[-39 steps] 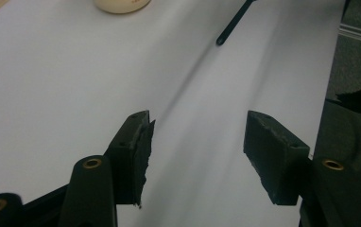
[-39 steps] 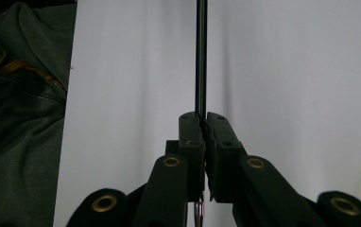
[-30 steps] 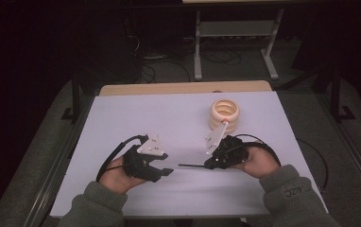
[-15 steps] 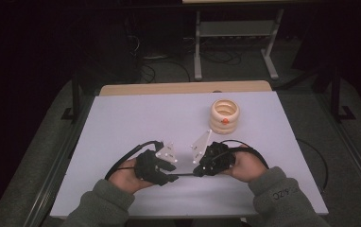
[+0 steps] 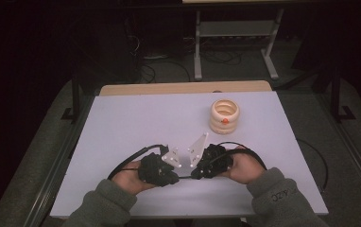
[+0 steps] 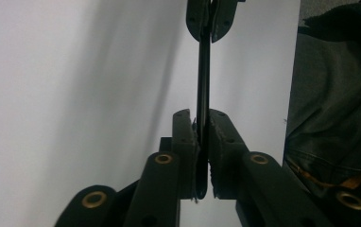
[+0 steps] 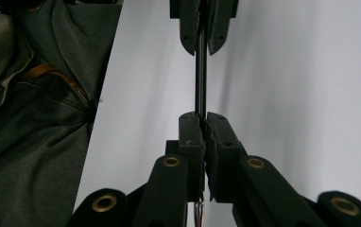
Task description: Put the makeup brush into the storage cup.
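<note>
A thin black strip (image 6: 203,75) spans the short gap between my two grippers, low over the white table (image 5: 136,123) near its front edge. My left gripper (image 6: 202,118) has just been closing and its pads now press on one end of the strip. The right gripper (image 7: 201,118) is shut on the other end of the strip (image 7: 201,71). In the high view the left gripper (image 5: 173,178) and the right gripper (image 5: 195,174) point tip to tip, each in a hand with a grey-green sleeve.
A stack of pale wooden rings (image 5: 225,115) with an orange dot stands at the back right of the table. The table's front edge runs just behind the hands, with the person's dark trousers (image 6: 339,118) beyond it. Cables (image 5: 126,163) loop beside each gripper.
Both hands have drawn together and toward the front edge. The left gripper, open and apart from the strip a second ago, has met its free end and shut on it.
</note>
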The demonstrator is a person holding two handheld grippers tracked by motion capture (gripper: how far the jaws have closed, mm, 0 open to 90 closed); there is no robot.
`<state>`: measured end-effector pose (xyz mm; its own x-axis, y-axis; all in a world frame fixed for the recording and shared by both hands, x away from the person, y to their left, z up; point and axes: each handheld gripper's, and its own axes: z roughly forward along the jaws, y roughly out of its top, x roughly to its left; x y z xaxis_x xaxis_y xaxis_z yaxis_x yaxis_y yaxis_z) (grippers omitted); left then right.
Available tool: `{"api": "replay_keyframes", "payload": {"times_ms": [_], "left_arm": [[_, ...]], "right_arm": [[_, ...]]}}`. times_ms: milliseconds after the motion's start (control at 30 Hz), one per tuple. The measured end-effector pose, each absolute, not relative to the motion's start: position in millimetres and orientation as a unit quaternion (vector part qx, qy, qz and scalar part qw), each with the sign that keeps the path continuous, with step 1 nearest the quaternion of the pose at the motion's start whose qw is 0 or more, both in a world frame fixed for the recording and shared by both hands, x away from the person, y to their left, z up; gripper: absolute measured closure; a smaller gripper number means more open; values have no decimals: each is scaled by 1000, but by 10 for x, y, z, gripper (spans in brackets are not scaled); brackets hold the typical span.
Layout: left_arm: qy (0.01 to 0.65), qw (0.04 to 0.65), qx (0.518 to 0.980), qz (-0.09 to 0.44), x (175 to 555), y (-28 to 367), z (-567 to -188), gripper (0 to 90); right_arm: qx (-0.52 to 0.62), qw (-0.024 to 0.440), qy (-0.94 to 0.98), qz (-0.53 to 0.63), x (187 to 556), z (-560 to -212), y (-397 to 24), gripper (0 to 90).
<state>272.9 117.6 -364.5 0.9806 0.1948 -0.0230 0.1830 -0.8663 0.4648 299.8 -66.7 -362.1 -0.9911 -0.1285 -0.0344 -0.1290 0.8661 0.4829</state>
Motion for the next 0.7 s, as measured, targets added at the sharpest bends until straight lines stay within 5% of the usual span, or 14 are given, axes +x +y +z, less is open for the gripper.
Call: {"api": "replay_keyframes", "payload": {"times_ms": [700], "left_arm": [[135,271,953,36,2719,1367,-3753,855]], "right_arm": [[-5,25,945,325,3021,-3604,-890,722]]}}
